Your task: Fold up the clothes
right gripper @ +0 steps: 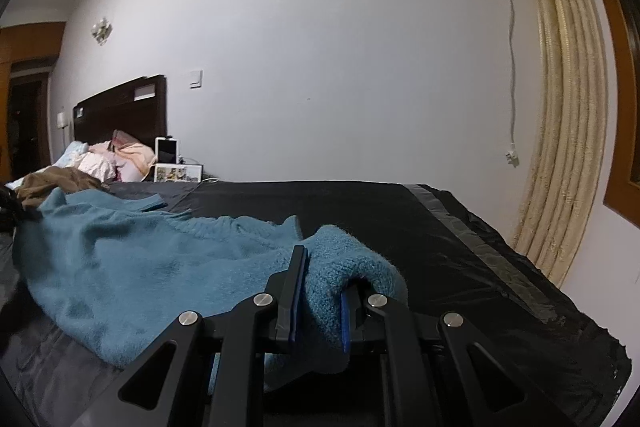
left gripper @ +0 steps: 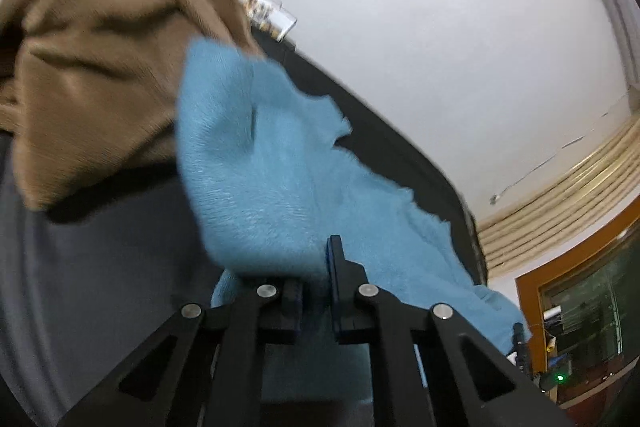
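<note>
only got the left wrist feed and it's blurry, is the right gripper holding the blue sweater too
Observer: Yes. The right gripper is shut on a bunched fold of the blue sweater.
Operator: where's the rest of it lying
Observer: Spread flat on the black sheet, running away to the left of that gripper.
Operator: anything past the brown garment i can't see
Observer: Beyond the brown garment there is a pile of pink bedding in front of a dark headboard.
Operator: and my left one
Observer: The left gripper is shut on the sweater's edge.
</note>
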Demonstrator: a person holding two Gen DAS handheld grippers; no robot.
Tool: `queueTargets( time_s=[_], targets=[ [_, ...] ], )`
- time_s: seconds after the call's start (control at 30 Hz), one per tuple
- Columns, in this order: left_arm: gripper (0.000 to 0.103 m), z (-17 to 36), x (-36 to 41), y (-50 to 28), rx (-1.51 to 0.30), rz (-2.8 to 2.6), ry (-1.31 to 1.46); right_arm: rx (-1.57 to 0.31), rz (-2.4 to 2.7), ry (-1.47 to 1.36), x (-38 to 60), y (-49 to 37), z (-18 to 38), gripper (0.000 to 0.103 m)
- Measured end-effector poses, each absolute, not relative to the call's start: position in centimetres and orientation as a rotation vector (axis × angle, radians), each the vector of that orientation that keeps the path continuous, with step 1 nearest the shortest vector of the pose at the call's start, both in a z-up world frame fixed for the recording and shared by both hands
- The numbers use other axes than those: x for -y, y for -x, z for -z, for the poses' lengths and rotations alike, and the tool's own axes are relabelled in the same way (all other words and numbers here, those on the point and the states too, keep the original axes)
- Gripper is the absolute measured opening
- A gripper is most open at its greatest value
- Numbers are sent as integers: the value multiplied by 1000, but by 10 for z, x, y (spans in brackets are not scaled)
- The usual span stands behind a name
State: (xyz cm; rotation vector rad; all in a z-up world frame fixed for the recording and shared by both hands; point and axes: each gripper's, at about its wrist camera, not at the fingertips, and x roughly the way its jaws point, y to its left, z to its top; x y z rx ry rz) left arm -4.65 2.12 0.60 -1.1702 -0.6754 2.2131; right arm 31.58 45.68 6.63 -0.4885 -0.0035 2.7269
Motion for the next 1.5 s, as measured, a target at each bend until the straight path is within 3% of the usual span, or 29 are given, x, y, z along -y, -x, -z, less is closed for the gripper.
queueTargets(
  time_s=[0.3, 0.53, 0.6, 0.63, 0.67, 0.73, 0.93, 1.3, 1.5],
  targets=[
    [7, -64, 37, -29, 571, -2356, 910, 64, -2798, 626, -456, -335, -60, 14],
    [10, -62, 24, -33, 458, -2341, 940, 90, -2816, 780, -451, -340, -51, 19],
    [24, -54, 15, -28, 440, -2341, 980, 126, -2814, 793, -448, -347, -51, 23],
    [44, -50, 10, -24, 432, -2345, 997, 144, -2812, 800, -446, -351, -51, 31],
    [64, -46, 5, -19, 429, -2354, 1008, 162, -2814, 812, -446, -356, -50, 50],
    [78, -39, -5, -9, 421, -2373, 1027, 179, -2830, 832, -445, -363, -49, 69],
    [80, -31, -36, 22, 299, -2409, 1077, 299, -2795, 884, -445, -382, -39, 69],
    [81, -8, -97, 80, 137, -2365, 1214, -89, -2833, 746, -504, -362, -65, 69],
    [83, 3, -113, 94, 159, -2333, 1254, -150, -2894, 829, -520, -306, -76, 69]
  ],
)
